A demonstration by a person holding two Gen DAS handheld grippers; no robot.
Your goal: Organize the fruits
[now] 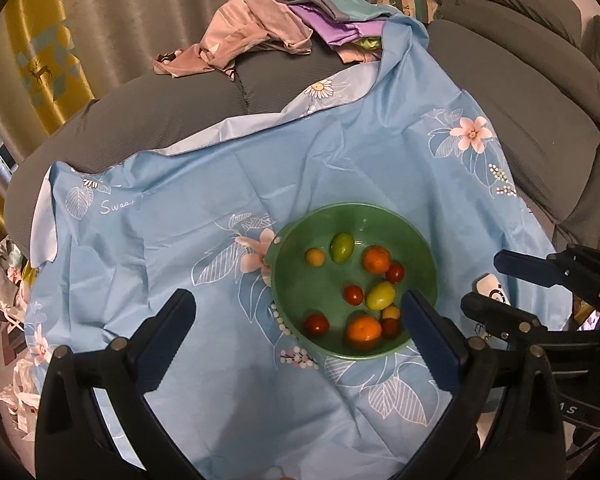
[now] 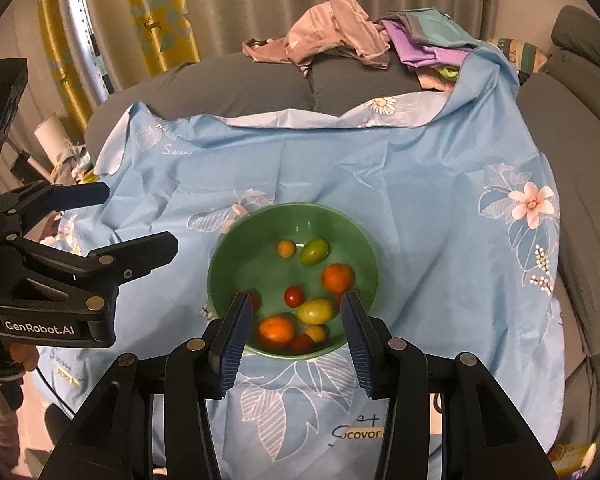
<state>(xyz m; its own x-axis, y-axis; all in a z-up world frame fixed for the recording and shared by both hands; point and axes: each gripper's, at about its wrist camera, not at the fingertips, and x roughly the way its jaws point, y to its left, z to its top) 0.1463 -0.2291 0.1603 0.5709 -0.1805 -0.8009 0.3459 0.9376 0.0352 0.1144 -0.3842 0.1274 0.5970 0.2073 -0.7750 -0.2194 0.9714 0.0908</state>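
A green bowl (image 1: 296,280) (image 2: 228,256) sits on a blue floral cloth (image 1: 220,200) (image 2: 420,208). It holds several small fruits: oranges (image 1: 376,259) (image 2: 337,278), green-yellow ones (image 1: 342,246) (image 2: 314,251), red tomatoes (image 1: 353,294) (image 2: 293,296) and small yellow ones (image 1: 314,257) (image 2: 286,248). My left gripper (image 1: 300,312) is open and empty, over the bowl's near left side. My right gripper (image 2: 296,312) is open and empty, over the bowl's near edge. Each gripper also shows in the other's view, the right (image 1: 512,284) and the left (image 2: 128,220).
The cloth lies over a grey sofa (image 1: 540,120) (image 2: 260,88). A heap of pink, purple and teal clothes (image 1: 284,28) (image 2: 372,40) lies at the far side. Curtains (image 1: 140,12) (image 2: 260,0) hang behind. Clutter lies on the floor at the left (image 1: 8,280).
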